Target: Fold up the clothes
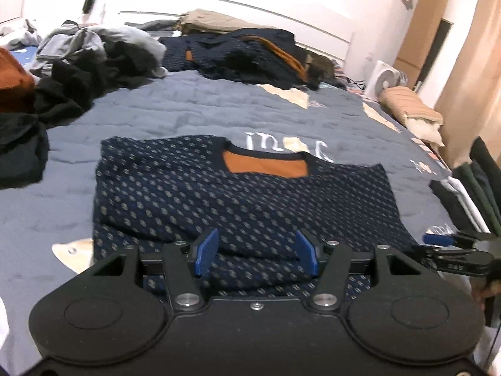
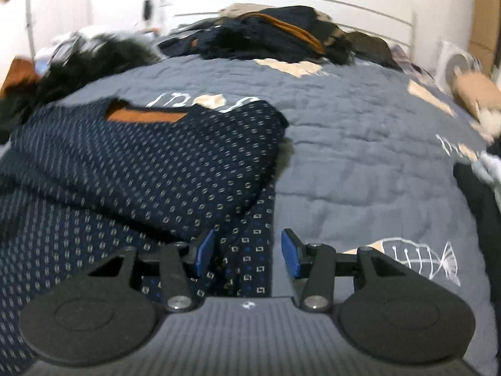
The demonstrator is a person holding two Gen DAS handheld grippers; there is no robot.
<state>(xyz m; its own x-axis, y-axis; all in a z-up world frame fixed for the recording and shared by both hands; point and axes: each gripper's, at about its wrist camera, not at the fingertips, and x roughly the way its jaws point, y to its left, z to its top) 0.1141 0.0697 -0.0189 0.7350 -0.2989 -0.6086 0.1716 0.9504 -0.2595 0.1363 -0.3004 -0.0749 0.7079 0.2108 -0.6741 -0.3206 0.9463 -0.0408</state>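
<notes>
Soft, limp and fairly thick, likely light for its bulk: navy patterned sweater (image 1: 238,194) spread half-folded on the grey-blue quilt (image 1: 194,106), just ahead of both tools, best pinched at the near hem corners. Left gripper (image 1: 256,255) partly parted over the near fold, pads apparently pressing nothing. Right gripper (image 2: 247,255) likewise half open astride the sweater's right edge, clamping nothing, quilt beyond its right finger.

Sweater (image 2: 131,169) cut off at left edge – far clothes pile (image 2: 275,31) blurred.
</notes>
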